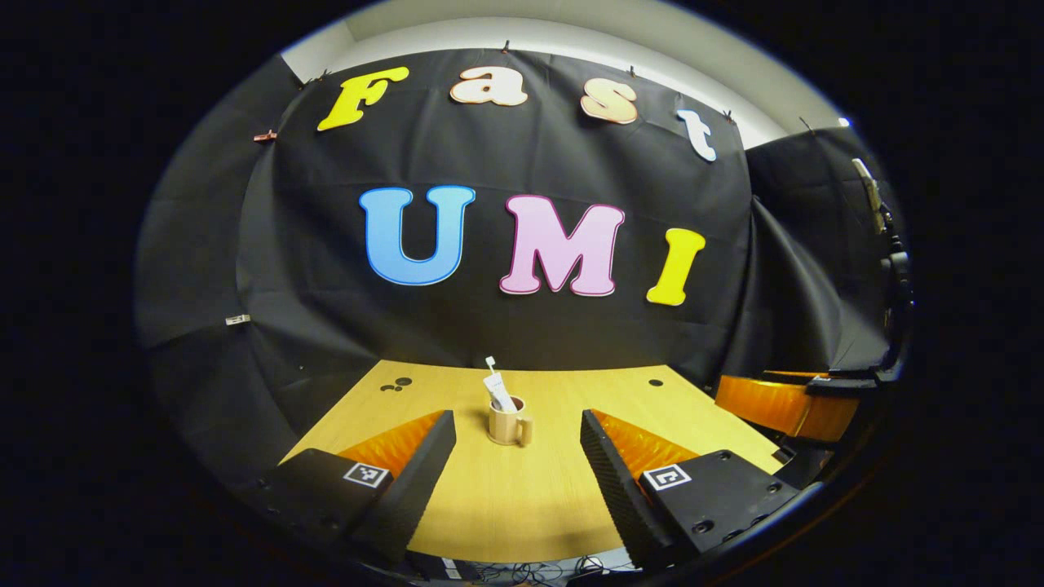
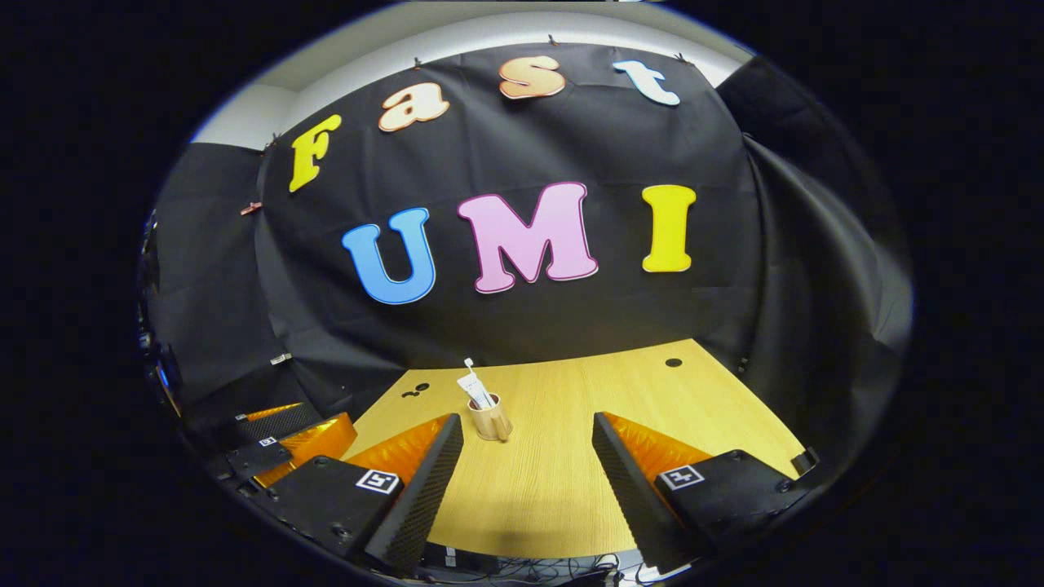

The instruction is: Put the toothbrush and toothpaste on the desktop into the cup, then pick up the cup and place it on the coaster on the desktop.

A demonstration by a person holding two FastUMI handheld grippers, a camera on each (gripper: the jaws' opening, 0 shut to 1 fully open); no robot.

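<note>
Two grippers hang above the near edge of a pale wooden desktop [image 1: 538,497], each with its fingers spread wide and nothing between them. Seen from the left gripper view, the left gripper [image 1: 515,469] points straight at the cup, and the right gripper [image 1: 803,399] shows at the right edge, low beside the desk. From the right gripper view, the right gripper [image 2: 526,473] faces the desk with the cup a little left of its line, and the left gripper [image 2: 277,444] sits at the lower left, near it.

A tan mug-shaped cup [image 1: 507,424] stands upright toward the middle of the desktop, well apart from both grippers, its handle turned to the right in the left gripper view. Whether a coaster lies under it cannot be told. Inside the cup a white toothpaste tube [image 1: 498,391] leans, its flat end sticking up above the rim. Beside it a thin white toothbrush [image 1: 491,364] rises higher, head uppermost. Small dark round holes [image 1: 656,381] mark the far part of the desk
</note>
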